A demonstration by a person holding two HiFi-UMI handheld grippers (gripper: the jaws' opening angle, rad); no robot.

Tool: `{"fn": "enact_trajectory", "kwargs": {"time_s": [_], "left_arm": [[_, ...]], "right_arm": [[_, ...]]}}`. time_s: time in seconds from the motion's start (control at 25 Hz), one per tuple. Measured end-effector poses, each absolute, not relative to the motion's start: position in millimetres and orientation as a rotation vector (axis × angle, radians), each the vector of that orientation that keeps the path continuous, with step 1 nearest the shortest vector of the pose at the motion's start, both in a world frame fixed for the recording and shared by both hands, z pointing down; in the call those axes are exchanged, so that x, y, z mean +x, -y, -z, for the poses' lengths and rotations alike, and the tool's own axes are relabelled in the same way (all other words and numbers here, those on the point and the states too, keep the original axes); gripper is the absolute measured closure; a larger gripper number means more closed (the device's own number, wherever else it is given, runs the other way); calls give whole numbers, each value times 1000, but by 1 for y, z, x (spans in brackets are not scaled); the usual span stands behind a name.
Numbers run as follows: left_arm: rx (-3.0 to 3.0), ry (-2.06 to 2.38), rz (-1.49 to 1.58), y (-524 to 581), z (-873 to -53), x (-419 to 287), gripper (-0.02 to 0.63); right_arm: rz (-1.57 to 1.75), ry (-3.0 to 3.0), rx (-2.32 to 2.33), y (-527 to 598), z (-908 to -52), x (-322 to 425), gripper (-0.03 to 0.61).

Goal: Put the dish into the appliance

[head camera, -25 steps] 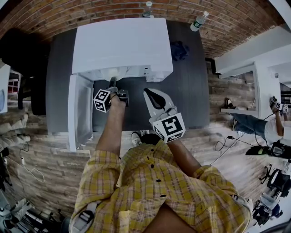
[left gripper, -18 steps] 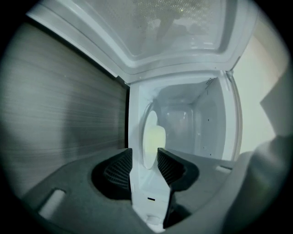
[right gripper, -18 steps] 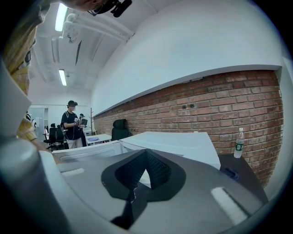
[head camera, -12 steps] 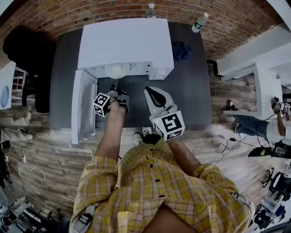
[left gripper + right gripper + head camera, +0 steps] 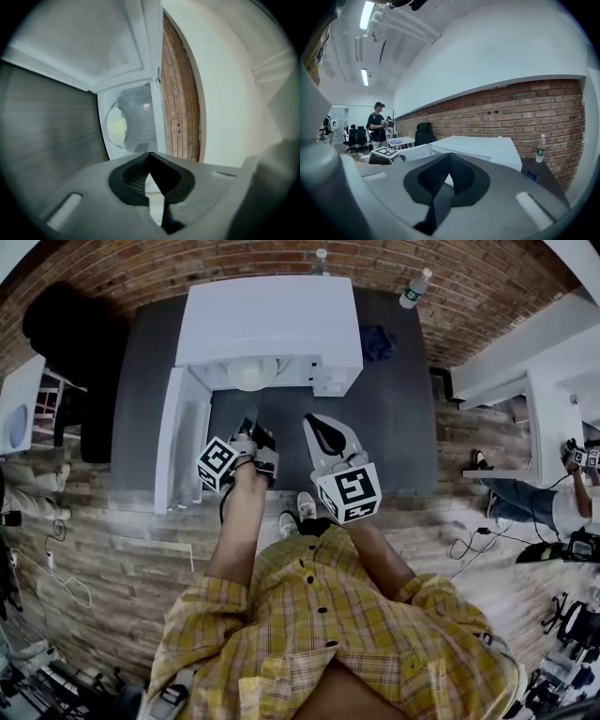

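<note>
1. Head view: there are two grippers. The left gripper (image 5: 249, 420) and the right gripper (image 5: 317, 426) are both held in front of one white appliance (image 5: 272, 324), near it but not touching it.
2. The appliance stands on a dark table (image 5: 394, 427). Its door (image 5: 187, 442) is swung open to the left side. One pale round dish (image 5: 251, 373) lies inside the open cavity.
3. Behind the appliance two water bottles stand, one (image 5: 322, 254) near the brick wall (image 5: 141, 268) and one (image 5: 414, 287) at the table corner. One blue cloth (image 5: 377, 341) lies right of the appliance, and one black chair (image 5: 66, 334) stands at the left.
4. Left gripper view: the jaws have just closed, the tips meet, and nothing is between them. Beyond the tips the cavity is seen with the one dish (image 5: 117, 127) in it. Nothing stands between the gripper and the opening.
5. Right gripper view: the jaws are together and hold nothing. Beyond them are the appliance (image 5: 473, 147), one water bottle (image 5: 540, 147) at the right, and the left gripper's marker cube (image 5: 384, 154) at the left.
6. Farther back at the left there is one standing person (image 5: 377, 124).
</note>
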State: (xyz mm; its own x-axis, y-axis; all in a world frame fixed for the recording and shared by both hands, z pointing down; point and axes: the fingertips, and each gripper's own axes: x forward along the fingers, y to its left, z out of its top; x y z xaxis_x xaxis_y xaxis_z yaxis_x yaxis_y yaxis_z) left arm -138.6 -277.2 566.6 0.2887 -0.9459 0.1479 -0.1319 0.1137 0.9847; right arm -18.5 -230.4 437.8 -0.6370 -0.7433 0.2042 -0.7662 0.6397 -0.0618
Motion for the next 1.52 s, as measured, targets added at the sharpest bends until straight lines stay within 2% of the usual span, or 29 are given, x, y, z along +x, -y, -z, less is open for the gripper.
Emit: {"fn": "enact_trajectory", "kwargs": {"time_s": [0.6, 1.08, 1.52], "left_arm": [[2093, 1471, 471, 206, -425, -118, 614], [2419, 1767, 78, 167, -395, -96, 614], [2458, 1795, 43, 160, -388, -93, 614]], "right_arm": [[-207, 2721, 1272, 198, -421, -23, 584], [-169, 2768, 1308, 186, -404, -18, 586], [-138, 2787, 1319, 180, -393, -18, 586]]}}
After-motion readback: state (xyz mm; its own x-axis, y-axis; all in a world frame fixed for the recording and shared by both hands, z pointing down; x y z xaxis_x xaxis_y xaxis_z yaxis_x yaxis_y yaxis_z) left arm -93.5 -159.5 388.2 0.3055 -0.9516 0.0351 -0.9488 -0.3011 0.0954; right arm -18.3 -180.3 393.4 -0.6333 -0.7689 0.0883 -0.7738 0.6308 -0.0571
